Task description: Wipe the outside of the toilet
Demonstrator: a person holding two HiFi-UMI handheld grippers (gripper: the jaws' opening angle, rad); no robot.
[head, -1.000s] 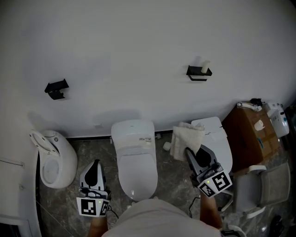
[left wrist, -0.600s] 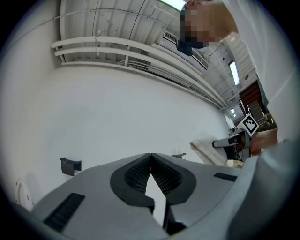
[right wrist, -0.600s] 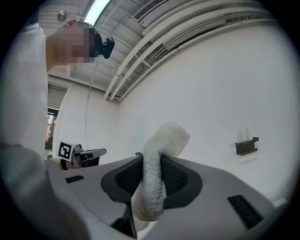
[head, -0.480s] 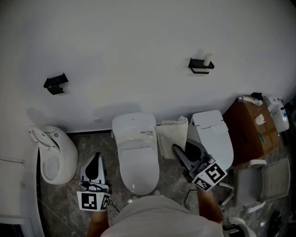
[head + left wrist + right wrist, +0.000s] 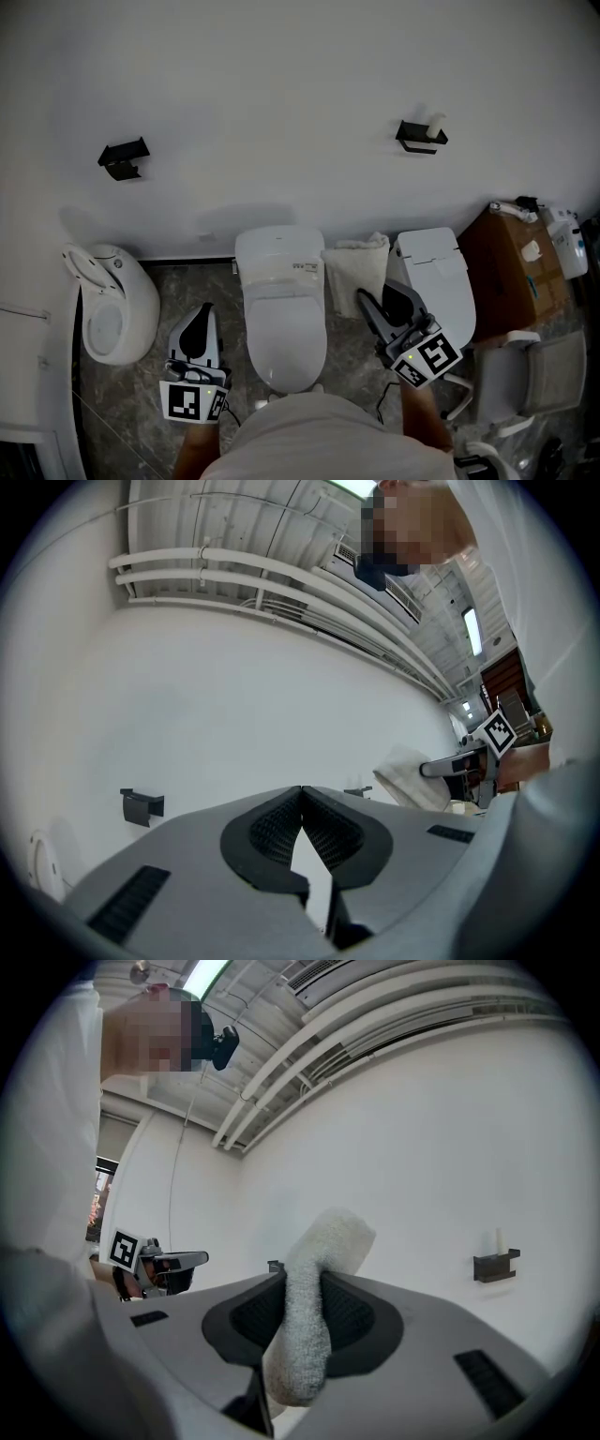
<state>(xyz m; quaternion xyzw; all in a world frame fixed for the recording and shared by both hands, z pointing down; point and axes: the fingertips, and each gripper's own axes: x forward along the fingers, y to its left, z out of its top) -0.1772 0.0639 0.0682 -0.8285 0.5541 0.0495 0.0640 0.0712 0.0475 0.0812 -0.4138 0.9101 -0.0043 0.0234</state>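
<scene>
A white toilet with its lid down stands against the wall, straight ahead of me in the head view. My right gripper is shut on a white towel that hangs in the gap to the right of that toilet; the towel shows pinched between the jaws in the right gripper view. My left gripper hangs to the left of the toilet, shut and holding nothing, its pads pressed together.
A second white toilet stands to the right, a small rounded white fixture to the left. A brown cardboard box and a grey chair fill the right corner. Two black wall brackets hang above.
The right gripper has carried the towel leftwards, from in front of the second toilet into the gap beside the middle toilet. The left gripper has hardly moved.
</scene>
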